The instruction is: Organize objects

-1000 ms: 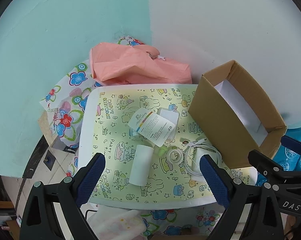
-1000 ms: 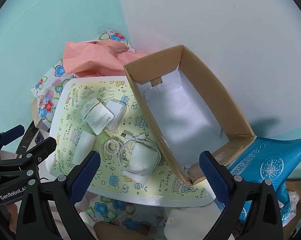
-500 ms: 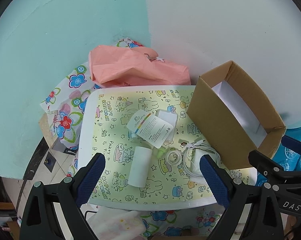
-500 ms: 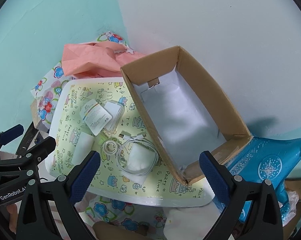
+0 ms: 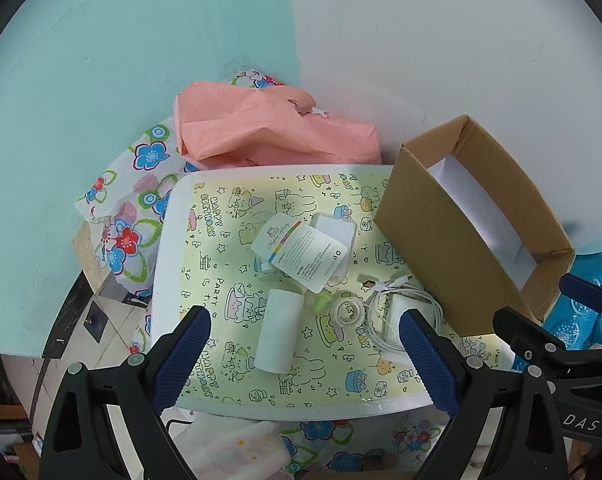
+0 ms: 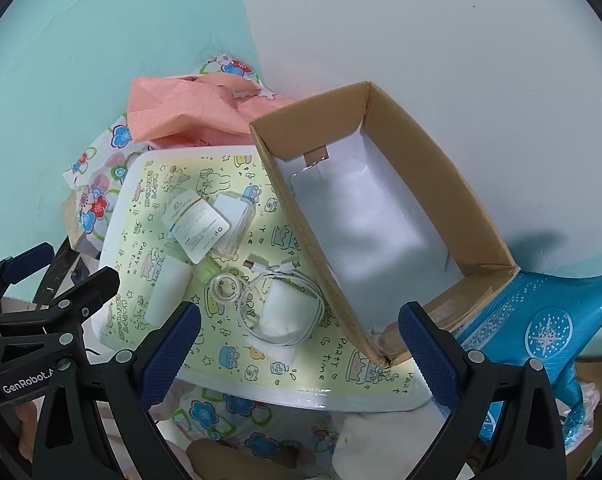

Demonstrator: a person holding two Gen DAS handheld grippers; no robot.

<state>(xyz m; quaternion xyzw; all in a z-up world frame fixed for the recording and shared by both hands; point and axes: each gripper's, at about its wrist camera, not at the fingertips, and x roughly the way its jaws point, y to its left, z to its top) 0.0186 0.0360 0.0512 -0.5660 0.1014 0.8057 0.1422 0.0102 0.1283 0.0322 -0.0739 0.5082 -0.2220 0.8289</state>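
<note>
Nearest the cameras, the left hand-held gripper (image 5: 305, 350) and the right hand-held gripper (image 6: 299, 342) both hang above the front edge of the surface (image 5: 169, 248) with their blue-padded jaws spread wide and nothing between them, probably poised so that either can drop onto whichever small item is picked first. Just beyond the left one lies a white cylinder (image 5: 279, 330) on its side, and to its right a little green piece (image 5: 323, 305), a clear ring of tape (image 5: 347, 312) and a white pouch (image 6: 279, 312) with a white cable (image 6: 313, 300) looped loosely round it; the loose coil looks likely to trail or snag if lifted by one strand. Farther in, a printed card packet (image 5: 301, 250) rests partly over a flat clear packet (image 5: 335, 228). These things are bunched near the middle of the surface, beside the open cardboard box (image 6: 441, 184), which sits at the right edge with its white-lined inside bare; it looks set there as the bin for them, so in my judgement the sorting has not yet begun. The surface is white-rimmed and covered by a yellow birthday-print sheet (image 5: 221, 248). Behind it a pink bag (image 5: 269, 132) is heaped on flowered cloth (image 5: 129, 208), a blue foil wrapper (image 6: 541, 320) lies right of the box, and the wall (image 5: 141, 40) behind is part teal, part white
</note>
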